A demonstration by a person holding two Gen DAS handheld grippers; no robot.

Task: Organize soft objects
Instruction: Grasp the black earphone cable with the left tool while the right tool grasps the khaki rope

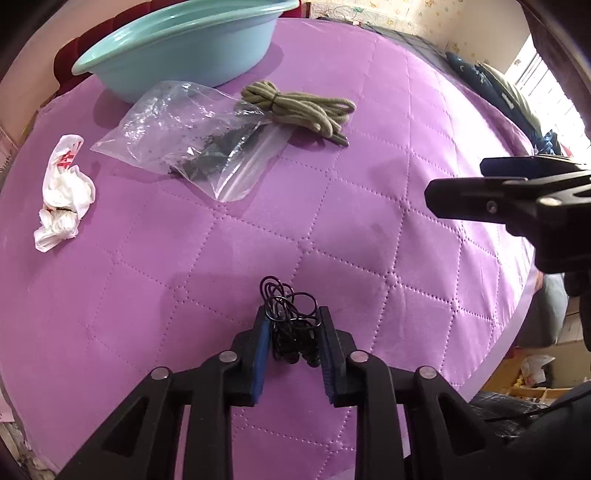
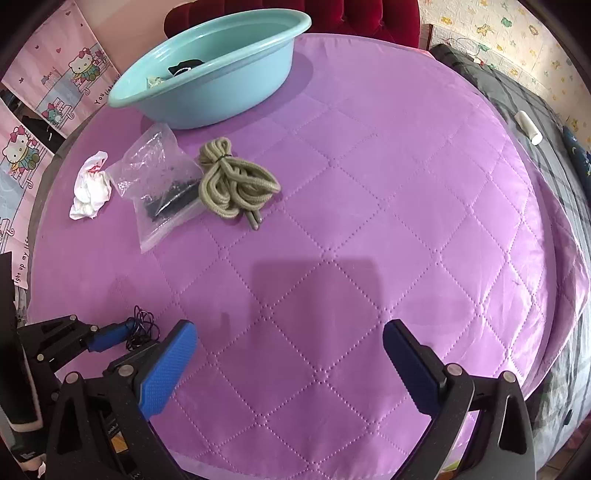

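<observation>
A tangle of thin black cable (image 1: 286,295) lies on the purple quilted cover (image 1: 369,166) at the near edge, and my left gripper (image 1: 293,314) is shut on it, blue pads pressing both sides. The right wrist view shows that left gripper (image 2: 136,332) and the cable (image 2: 142,321) at lower left. My right gripper (image 2: 290,328) stands wide open above bare cover, holding nothing; it also shows at the right (image 1: 458,181). Farther off lie an olive rope bundle (image 2: 232,184), a clear plastic bag with dark contents (image 2: 159,177) and a crumpled white bag (image 2: 90,188).
A teal basin (image 2: 207,37) stands at the far edge with a few small items inside. A red padded headboard (image 2: 351,14) is behind it. Dark bedding with a white tube (image 2: 528,127) lies along the right side. Pink posters (image 2: 55,85) cover the left wall.
</observation>
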